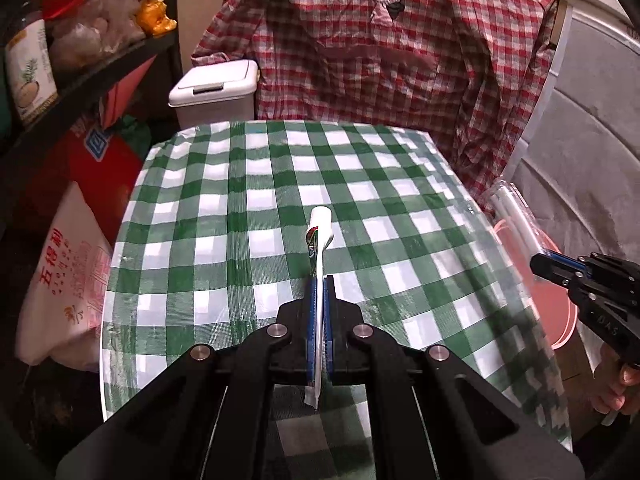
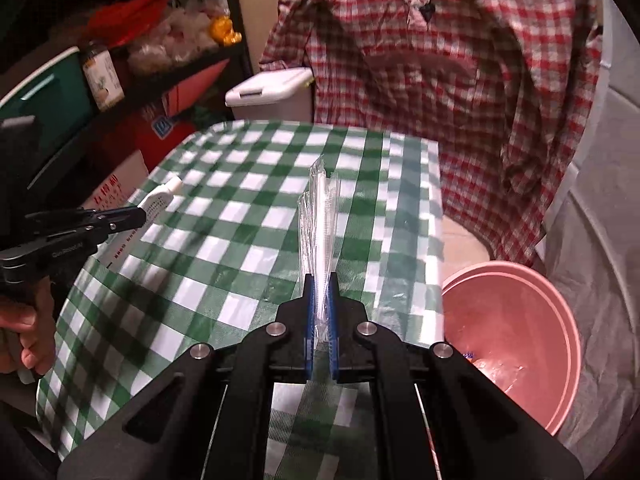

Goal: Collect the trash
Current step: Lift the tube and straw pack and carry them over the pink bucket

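My left gripper [image 1: 319, 280] is shut on a flattened white tube [image 1: 320, 236], which it holds above the green-checked table [image 1: 248, 184]. The right wrist view shows that same tube [image 2: 160, 200] sticking out past the left gripper [image 2: 142, 214] at the table's left side. A clear plastic wrapper [image 2: 320, 216] is pinched upright between the pads of my right gripper [image 2: 319, 280], also off the cloth. From the left wrist view, the right gripper [image 1: 538, 266] and its wrapper [image 1: 516, 216] hang at the table's right edge over a pink basin [image 1: 560, 320].
The pink basin [image 2: 512, 340] sits low to the right of the table, with small scraps inside. A white lidded bin [image 1: 216, 88] stands behind the table, with a red plaid shirt [image 1: 400, 60] beside it. Shelves, boxes and a white bag [image 1: 64, 280] crowd the left.
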Available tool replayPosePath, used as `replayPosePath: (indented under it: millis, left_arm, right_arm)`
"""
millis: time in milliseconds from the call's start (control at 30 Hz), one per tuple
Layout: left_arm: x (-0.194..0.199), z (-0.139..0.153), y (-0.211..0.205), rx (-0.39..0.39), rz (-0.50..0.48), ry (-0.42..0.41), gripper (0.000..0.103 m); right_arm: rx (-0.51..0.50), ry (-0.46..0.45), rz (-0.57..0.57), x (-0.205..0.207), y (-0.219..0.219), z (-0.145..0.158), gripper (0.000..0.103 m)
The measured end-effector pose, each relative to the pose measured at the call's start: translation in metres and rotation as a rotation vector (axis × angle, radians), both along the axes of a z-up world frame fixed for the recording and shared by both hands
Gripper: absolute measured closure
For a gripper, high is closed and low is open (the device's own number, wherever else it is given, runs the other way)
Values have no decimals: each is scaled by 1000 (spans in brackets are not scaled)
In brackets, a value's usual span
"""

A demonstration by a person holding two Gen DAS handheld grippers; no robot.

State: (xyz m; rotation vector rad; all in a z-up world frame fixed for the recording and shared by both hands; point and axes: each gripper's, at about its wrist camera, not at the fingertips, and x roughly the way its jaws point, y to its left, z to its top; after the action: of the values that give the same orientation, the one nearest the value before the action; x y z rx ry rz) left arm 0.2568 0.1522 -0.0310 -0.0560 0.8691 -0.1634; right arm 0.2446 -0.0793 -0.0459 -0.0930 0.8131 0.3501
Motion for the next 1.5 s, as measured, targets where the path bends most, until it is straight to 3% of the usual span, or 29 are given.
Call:
replayPosePath:
  millis: [367, 767, 1500]
  left_arm:
    - [-25, 37, -21, -46, 33, -80, 100]
    - [-42, 78, -88, -101, -21, -167, 100]
    - [-22, 72, -222, -167, -153, -167, 100]
  right_arm:
    - [57, -111, -60, -28, -43, 48, 97]
    - [86, -180, -179, -42, -110, 72, 97]
    - [83, -193, -300, -32, -186, 72, 97]
